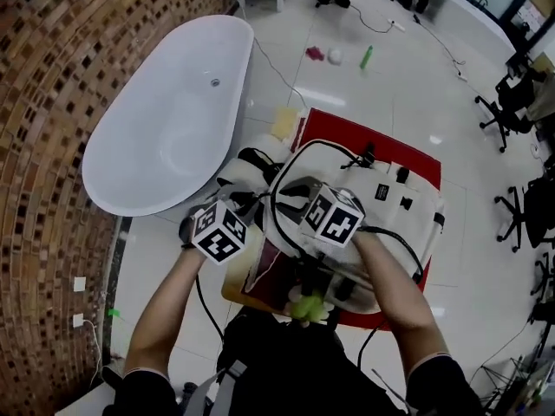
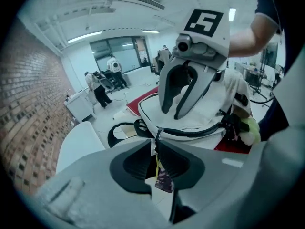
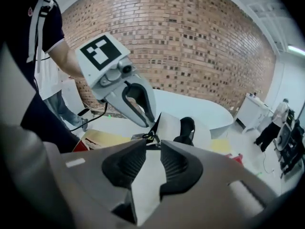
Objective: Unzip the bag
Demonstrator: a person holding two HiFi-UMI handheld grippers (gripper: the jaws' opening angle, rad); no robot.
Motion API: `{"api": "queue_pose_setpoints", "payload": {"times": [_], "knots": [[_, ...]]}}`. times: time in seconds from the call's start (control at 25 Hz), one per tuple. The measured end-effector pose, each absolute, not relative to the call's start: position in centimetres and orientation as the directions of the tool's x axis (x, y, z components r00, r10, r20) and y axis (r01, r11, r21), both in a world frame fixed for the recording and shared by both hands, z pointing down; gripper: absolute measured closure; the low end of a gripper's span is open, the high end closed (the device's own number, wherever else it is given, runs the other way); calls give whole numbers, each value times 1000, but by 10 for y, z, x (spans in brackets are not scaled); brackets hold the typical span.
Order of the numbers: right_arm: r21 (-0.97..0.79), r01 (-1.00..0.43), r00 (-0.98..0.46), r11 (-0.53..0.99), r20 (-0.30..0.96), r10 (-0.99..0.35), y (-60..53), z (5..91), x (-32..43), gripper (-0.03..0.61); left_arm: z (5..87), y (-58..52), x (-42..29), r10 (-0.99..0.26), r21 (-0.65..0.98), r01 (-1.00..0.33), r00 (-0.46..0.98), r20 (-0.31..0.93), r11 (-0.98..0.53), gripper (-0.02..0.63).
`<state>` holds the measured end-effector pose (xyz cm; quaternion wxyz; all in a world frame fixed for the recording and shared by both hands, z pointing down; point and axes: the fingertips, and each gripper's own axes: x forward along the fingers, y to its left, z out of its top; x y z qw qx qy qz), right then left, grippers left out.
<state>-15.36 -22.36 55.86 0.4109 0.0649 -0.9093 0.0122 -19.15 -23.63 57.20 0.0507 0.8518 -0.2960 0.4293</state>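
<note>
A white backpack (image 1: 381, 189) with black trim lies on a red mat (image 1: 347, 133). Both grippers meet at its near left corner, their marker cubes (image 1: 217, 232) (image 1: 334, 215) side by side. In the left gripper view, my left gripper (image 2: 155, 146) has its jaws a little apart, with the metal zipper pull (image 2: 157, 136) and a hanging tag (image 2: 163, 178) in the gap. In the right gripper view, my right gripper (image 3: 153, 147) is open, and white backpack fabric (image 3: 147, 185) lies loose between its pads. The zipper pull (image 3: 151, 137) sits just beyond its tips.
A white bathtub (image 1: 165, 120) stands at the left against a brick wall (image 1: 43, 146). A green plush toy (image 1: 305, 306) lies at the backpack's near edge. Small items (image 1: 334, 55) are scattered on the tiled floor further back, with office chairs (image 1: 512, 102) at the right. People (image 2: 100, 89) stand in the background.
</note>
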Motion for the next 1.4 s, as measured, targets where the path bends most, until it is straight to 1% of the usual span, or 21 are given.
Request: {"api": "queue_pose_setpoints", "payload": {"times": [0.08,0.12,0.16,0.24,0.32,0.4,0.48,0.52,0.64,0.84,1.04,1.08,1.12,1.16,1.28,1.4], "knots": [[9,-44,-625,999,780,-34,-229,565,-167,476,571,-231,-194,-496,-80,-659,474,728,-748,557],[-9,2,-603,1000,798,8,-230,569,-174,459,572,-228,-193,-507,-16,-708,489,710,-706,557],[-25,45,-580,999,813,47,-229,573,-180,434,574,-223,-191,-512,52,-744,507,694,-666,550],[-52,100,-535,994,839,98,-234,581,-191,428,582,-211,-183,-504,175,-779,540,674,-602,518],[-89,124,-484,988,864,139,-242,591,-197,442,588,-199,-173,-493,268,-790,568,659,-551,484],[-160,147,-422,976,883,208,-243,601,-197,484,591,-194,-164,-498,354,-791,596,630,-499,459],[-238,157,-386,959,879,281,-243,602,-198,508,590,-197,-160,-511,419,-787,614,602,-452,456],[-265,156,-382,952,872,305,-243,599,-198,536,590,-200,-158,-517,436,-788,615,595,-435,448],[-295,145,-408,944,852,329,-245,593,-199,555,593,-207,-153,-528,460,-797,604,598,-391,443],[-285,125,-509,950,804,308,-245,584,-200,558,583,-209,-152,-564,511,-792,603,564,-335,445],[-272,132,-563,953,771,297,-245,577,-198,560,604,-212,-152,-526,468,-815,579,623,-342,448],[-275,118,-574,954,765,292,-246,578,-196,560,608,-210,-151,-519,469,-814,580,628,-343,502],[-280,96,-591,955,756,282,-250,579,-195,560,610,-208,-151,-519,466,-816,578,630,-342,534],[-285,68,-613,956,744,265,-255,579,-195,558,610,-207,-152,-521,460,-819,573,632,-343,548],[-301,-23,-680,953,704,206,-275,578,-193,560,604,-206,-156,-516,440,-823,569,640,-360,557],[-339,-82,-719,937,671,180,-289,577,-188,559,599,-203,-158,-505,436,-822,569,649,-367,566]]}}
